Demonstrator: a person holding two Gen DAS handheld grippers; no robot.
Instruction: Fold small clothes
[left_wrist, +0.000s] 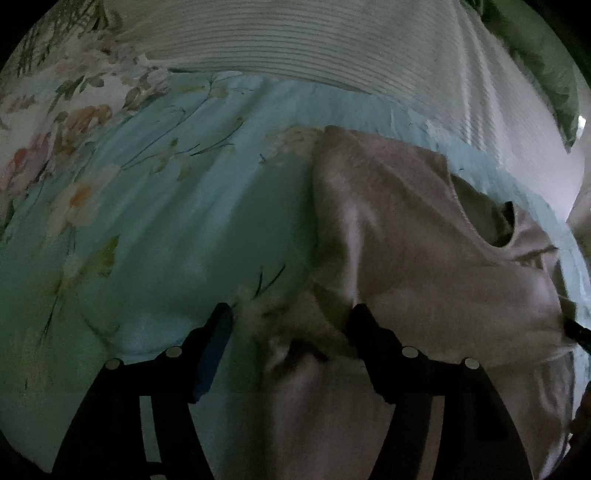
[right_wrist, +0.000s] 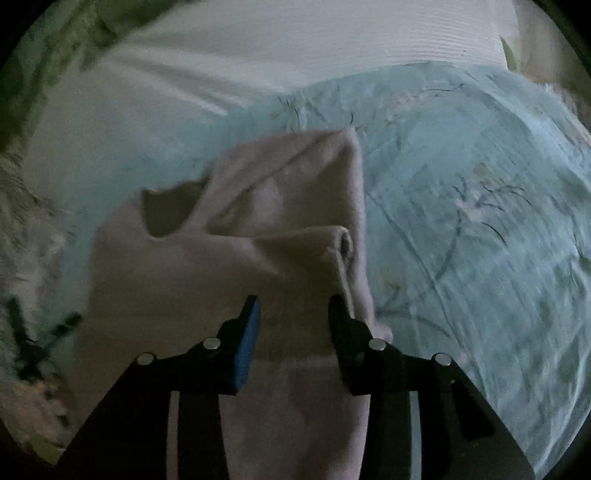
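Note:
A small beige-pink garment (left_wrist: 406, 240) lies partly folded on a light blue floral bedsheet (left_wrist: 166, 221). My left gripper (left_wrist: 291, 317) is open, its fingers straddling the garment's near left edge. In the right wrist view the same garment (right_wrist: 240, 258) shows a folded-over sleeve with its cuff (right_wrist: 343, 240) facing right. My right gripper (right_wrist: 293, 308) is open, just above the garment's near right edge, holding nothing. The tip of the right gripper (left_wrist: 576, 332) shows at the right edge of the left wrist view.
A white ribbed blanket (left_wrist: 295, 40) lies across the far side of the bed; it also shows in the right wrist view (right_wrist: 295, 44). A green pillow (left_wrist: 535, 55) sits at the far right. The bedsheet (right_wrist: 480, 221) spreads to the right of the garment.

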